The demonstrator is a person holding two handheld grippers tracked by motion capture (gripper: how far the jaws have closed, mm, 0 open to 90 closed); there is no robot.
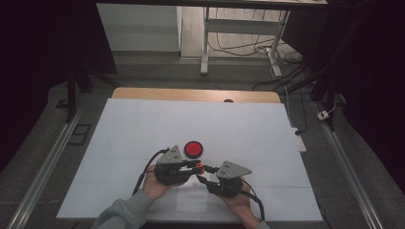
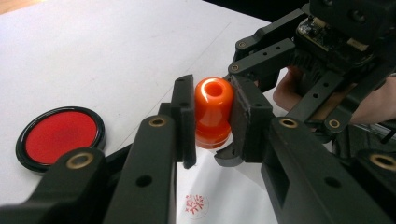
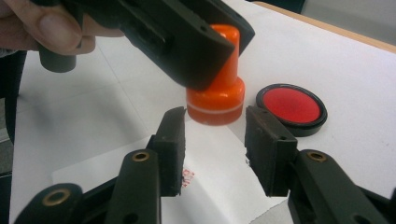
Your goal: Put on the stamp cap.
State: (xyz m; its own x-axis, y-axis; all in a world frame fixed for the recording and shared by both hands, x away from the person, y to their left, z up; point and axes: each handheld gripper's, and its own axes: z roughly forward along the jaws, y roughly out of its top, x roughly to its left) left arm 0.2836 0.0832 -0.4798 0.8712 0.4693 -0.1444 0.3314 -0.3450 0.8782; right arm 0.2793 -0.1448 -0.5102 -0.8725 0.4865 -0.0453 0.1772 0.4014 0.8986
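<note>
An orange stamp (image 2: 213,112) hangs above the table with my left gripper (image 2: 212,126) shut on its handle, one pad on each side. In the high view the stamp (image 1: 199,168) sits between the two hands. My right gripper (image 3: 215,140) stands open just below and in front of the stamp's wide base (image 3: 215,105); its pads are apart from the base. Under the stamp lies a small white paper (image 3: 219,177) with a red stamped mark (image 3: 187,176), and the mark (image 2: 196,205) is also in the left gripper view.
A round red ink pad (image 1: 194,149) in a black case lies open on the white mat (image 1: 143,129), just beyond the grippers. The paper slip (image 1: 192,198) is near the table's front edge. A wooden table edge (image 1: 196,94) runs along the back.
</note>
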